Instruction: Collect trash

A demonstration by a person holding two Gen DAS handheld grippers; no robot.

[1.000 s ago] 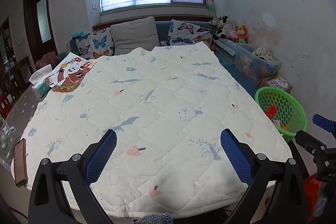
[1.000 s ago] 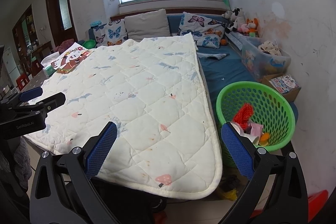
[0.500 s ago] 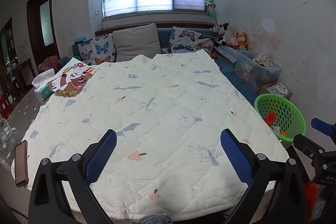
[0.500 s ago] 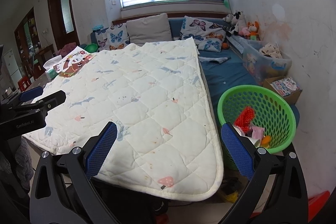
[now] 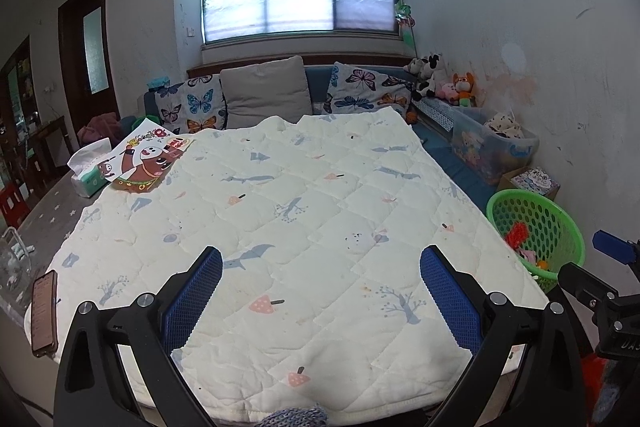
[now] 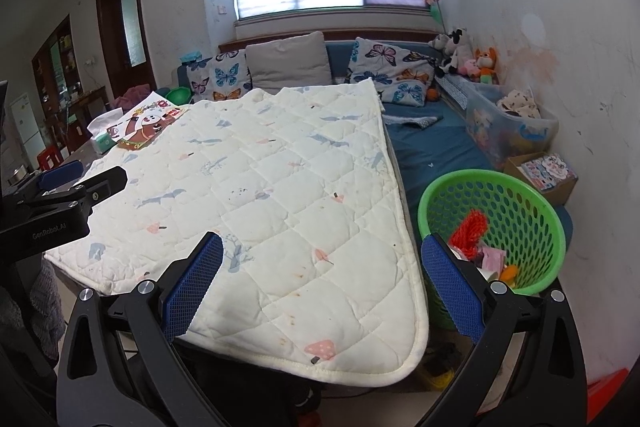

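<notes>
Trash (image 6: 478,241) sits in the green basket (image 6: 532,211); beside it, your left claw (image 5: 320,287), marked "GenRobot.AI", and right claw (image 6: 320,285) gape, holding nothing.

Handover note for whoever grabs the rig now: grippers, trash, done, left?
Left gripper: open, holding nothing, over the quilt.
Right gripper: open, holding nothing, at the quilt's near right corner.
Green basket stands right of the table, with red, pink and orange scraps in it.
No loose trash visible on the quilt; picture book, tissue pack and phone lie along its left edge.
Left: probably check the floor.
</notes>
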